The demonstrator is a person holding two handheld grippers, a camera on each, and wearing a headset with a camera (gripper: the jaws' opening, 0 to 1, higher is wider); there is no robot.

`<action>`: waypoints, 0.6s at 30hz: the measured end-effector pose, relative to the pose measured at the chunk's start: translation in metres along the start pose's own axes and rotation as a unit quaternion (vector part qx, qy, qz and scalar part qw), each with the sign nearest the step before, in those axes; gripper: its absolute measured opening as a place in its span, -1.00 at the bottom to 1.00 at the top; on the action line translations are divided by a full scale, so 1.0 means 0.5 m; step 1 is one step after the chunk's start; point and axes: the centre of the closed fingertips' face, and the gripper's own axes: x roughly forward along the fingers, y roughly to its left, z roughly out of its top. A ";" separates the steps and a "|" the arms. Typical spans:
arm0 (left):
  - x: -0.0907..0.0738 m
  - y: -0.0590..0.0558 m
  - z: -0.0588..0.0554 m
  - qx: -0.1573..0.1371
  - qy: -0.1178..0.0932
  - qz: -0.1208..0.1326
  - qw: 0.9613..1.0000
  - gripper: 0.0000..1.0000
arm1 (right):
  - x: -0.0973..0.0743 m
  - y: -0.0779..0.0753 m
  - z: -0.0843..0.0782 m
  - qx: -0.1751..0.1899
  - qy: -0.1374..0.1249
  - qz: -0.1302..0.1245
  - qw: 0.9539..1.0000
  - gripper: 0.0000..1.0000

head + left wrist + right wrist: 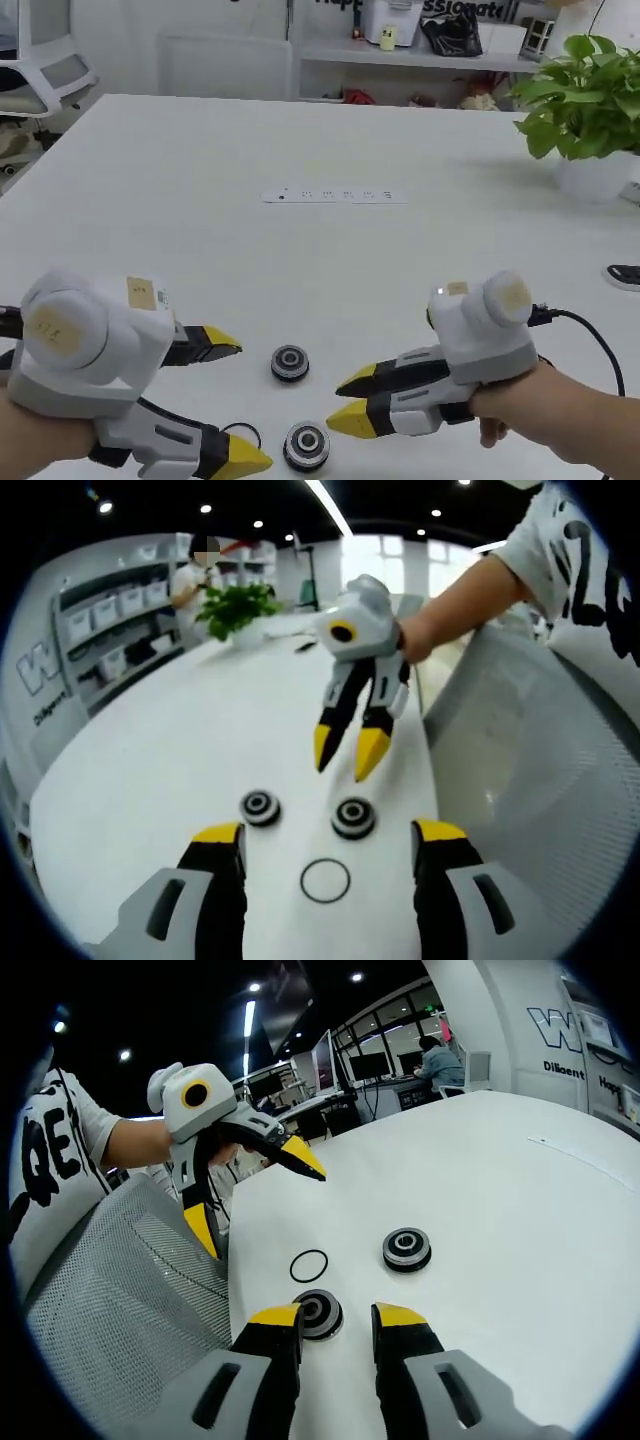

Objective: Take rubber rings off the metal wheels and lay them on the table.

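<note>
R gripper (342, 400) empty, jaws slightly apart, tips just short of near wheel (306, 445) on table (300, 270), nearer it than L gripper (250, 402), wide open & empty, w/ one loose ring (325, 880) lying by its lower jaw.

table (320, 150) white | rubber ring (325, 881) black | wheels (290, 363) black, silver hubs | plant (580, 85) green

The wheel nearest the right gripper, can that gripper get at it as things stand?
Probably yes. The wheel lies just ahead of the right gripper, whose jaws stand slightly apart, with only bare table between them. The loose ring lies beyond it, out of the way.
</note>
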 end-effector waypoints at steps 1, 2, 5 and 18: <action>0.002 0.000 -0.001 0.000 0.001 -0.001 1.000 0.36 | 0.000 0.002 -0.001 -0.003 0.000 0.002 1.000 -0.48; 0.005 -0.001 -0.001 0.000 0.002 -0.003 1.000 0.35 | 0.001 0.002 -0.003 -0.005 0.002 0.002 1.000 -0.48; 0.011 -0.003 -0.002 0.001 0.003 -0.007 1.000 0.34 | 0.002 0.004 -0.014 -0.012 0.009 0.005 1.000 -0.49; 0.037 -0.011 -0.008 -0.002 0.011 -0.020 1.000 0.27 | 0.015 0.014 -0.039 -0.050 0.031 0.016 0.998 -0.53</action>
